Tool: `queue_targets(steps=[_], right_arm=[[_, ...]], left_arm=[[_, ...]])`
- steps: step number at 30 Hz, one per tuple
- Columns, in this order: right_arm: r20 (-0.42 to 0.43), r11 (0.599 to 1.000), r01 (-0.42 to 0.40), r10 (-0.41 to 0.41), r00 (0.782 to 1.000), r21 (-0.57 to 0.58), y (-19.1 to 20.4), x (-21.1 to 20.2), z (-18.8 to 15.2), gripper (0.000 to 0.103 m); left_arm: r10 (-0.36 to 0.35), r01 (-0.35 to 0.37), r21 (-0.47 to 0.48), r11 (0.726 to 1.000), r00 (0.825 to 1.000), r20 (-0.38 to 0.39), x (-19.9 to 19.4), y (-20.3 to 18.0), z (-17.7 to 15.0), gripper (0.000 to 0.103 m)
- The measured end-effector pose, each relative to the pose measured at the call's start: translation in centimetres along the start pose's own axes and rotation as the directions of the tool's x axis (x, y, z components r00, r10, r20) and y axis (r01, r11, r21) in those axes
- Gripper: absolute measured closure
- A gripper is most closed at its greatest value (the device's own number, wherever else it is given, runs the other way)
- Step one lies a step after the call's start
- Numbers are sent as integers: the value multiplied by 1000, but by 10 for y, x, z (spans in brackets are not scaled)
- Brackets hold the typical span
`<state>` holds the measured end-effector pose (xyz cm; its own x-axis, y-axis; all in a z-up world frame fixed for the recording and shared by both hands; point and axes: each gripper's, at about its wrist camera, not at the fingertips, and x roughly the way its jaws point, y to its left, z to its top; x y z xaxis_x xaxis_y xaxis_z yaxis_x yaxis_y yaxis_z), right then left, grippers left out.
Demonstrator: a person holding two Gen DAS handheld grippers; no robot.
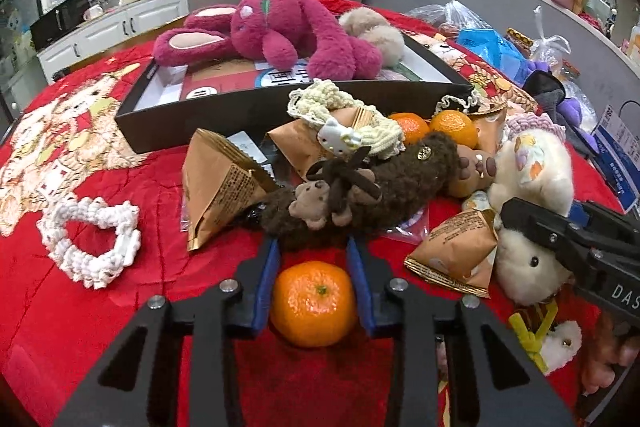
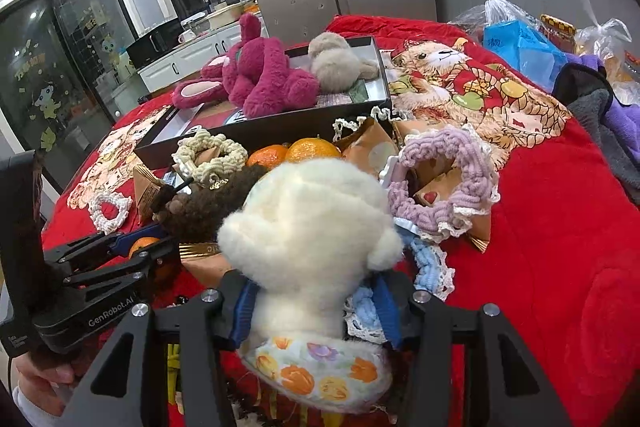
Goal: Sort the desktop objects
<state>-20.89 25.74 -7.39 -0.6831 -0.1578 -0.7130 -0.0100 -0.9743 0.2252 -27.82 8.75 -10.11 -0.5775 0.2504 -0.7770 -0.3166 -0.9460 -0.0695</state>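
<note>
A mandarin [image 1: 314,303] rests on the red cloth between the blue pads of my left gripper [image 1: 312,243], and both pads touch its sides; the same gripper [image 2: 136,247] shows at the left of the right wrist view. My right gripper [image 2: 316,281] is shut on a white plush toy [image 2: 312,219] with a flowered foot, also seen as the white plush toy [image 1: 532,163] at the right of the left wrist view. Behind the mandarin lie a brown plush [image 1: 380,183], snack packets [image 1: 224,187] and two more mandarins [image 1: 452,127].
A black box [image 1: 240,107] at the back holds a magenta plush [image 1: 276,23] and a beige one [image 1: 372,31]. Crocheted rings lie around: white [image 1: 92,247], cream [image 1: 344,111], purple [image 2: 444,179], blue [image 2: 428,267]. Plastic bags [image 2: 520,43] and dark cloth crowd the far right.
</note>
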Motion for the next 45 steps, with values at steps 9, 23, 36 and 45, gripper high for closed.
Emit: queue_targets(steps=[9, 23, 36, 45], right_arm=[[14, 1000, -5, 5, 1000, 4, 0, -6, 2, 60], [83, 998, -19, 24, 996, -63, 32, -44, 16, 61], [115, 993, -45, 57, 992, -106, 67, -63, 25, 61], [117, 993, -45, 58, 991, -111, 72, -65, 39, 61]], left_arm=[[37, -36, -16, 999, 998, 53, -27, 1, -6, 69], [38, -29, -64, 998, 988, 150, -86, 10, 3, 69], [53, -34, -106, 994, 982, 183, -116, 24, 2, 69], [39, -20, -100, 995, 982, 185, -115, 27, 23, 69]])
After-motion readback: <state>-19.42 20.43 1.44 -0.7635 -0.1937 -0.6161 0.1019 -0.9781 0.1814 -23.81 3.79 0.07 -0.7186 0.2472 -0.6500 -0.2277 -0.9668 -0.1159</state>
